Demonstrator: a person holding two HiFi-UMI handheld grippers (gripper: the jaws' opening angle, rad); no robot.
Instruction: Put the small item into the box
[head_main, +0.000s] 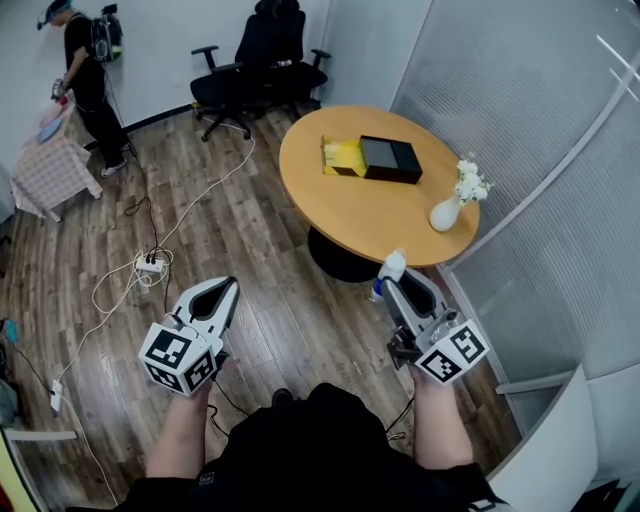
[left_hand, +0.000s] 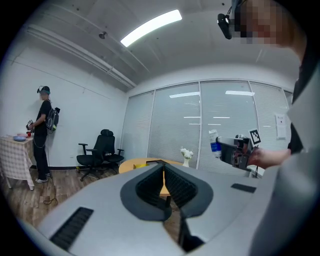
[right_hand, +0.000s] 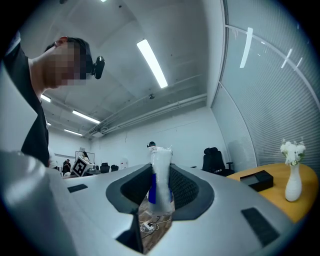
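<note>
2 hand-held grippers held short of the round bench, 1 loaded.
The right hand-held gripper (head_main: 398, 280) clamps a small plastic-wrapped white item (right_hand: 160, 170) with a blue label upright between its pads. The left hand-held gripper (head_main: 228, 287) has its jaws together, empty. Farther off, the bench (head_main: 330, 215) carries the black box (head_main: 390, 158) and a white flower vase (head_main: 447, 212).

Closed hand-held gripper (left_hand: 163, 168), table (left_hand: 132, 164) beyond

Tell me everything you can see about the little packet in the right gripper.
The packet is small, white and crinkly, like plastic wrap, with a blue band low down. It stands upright, clamped in the right gripper, its top poking past the jaws, held in the air short of the round table.
</note>
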